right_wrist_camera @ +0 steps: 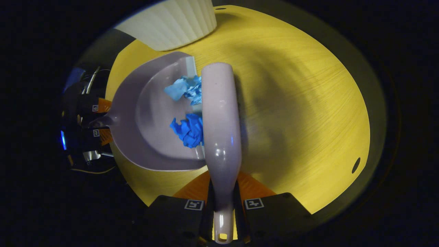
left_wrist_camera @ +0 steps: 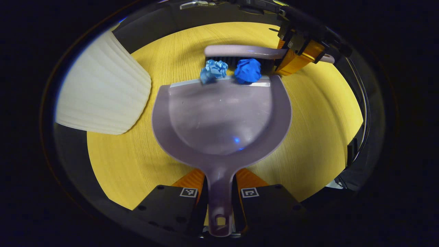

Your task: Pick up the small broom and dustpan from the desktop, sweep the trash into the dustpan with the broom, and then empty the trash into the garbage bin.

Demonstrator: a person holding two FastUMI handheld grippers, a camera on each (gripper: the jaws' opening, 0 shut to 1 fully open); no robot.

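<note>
A: Status on the trash?

B: Two crumpled blue paper wads. In the left gripper view the lighter wad (left_wrist_camera: 213, 70) and the darker wad (left_wrist_camera: 247, 70) sit right at the dustpan lip, upper centre of frame, with the broom (left_wrist_camera: 245, 52) pressed up behind them. In the right gripper view both look to be partly over the lip, onto the pan floor.

A: Dustpan?

B: The dustpan (left_wrist_camera: 221, 115) lies flat on the yellow desktop (left_wrist_camera: 319, 130), centre frame. The left gripper (left_wrist_camera: 219, 195) is clamped on its handle at bottom centre.

A: Broom hand?

B: The right gripper (right_wrist_camera: 223, 206) is clenched on the broom handle, bottom centre of its view, and also shows at the upper right of the left gripper view.

A: Bin?

B: The ribbed white garbage bin (left_wrist_camera: 103, 85) stands at the left of frame, just beside the pan.

A: Progress?

B: Both tools are picked up and the sweep looks about finished. My read: one more short push seats the wads deeper. Then lift, carry to the bin and tip. Emptying isn't done yet.
</note>
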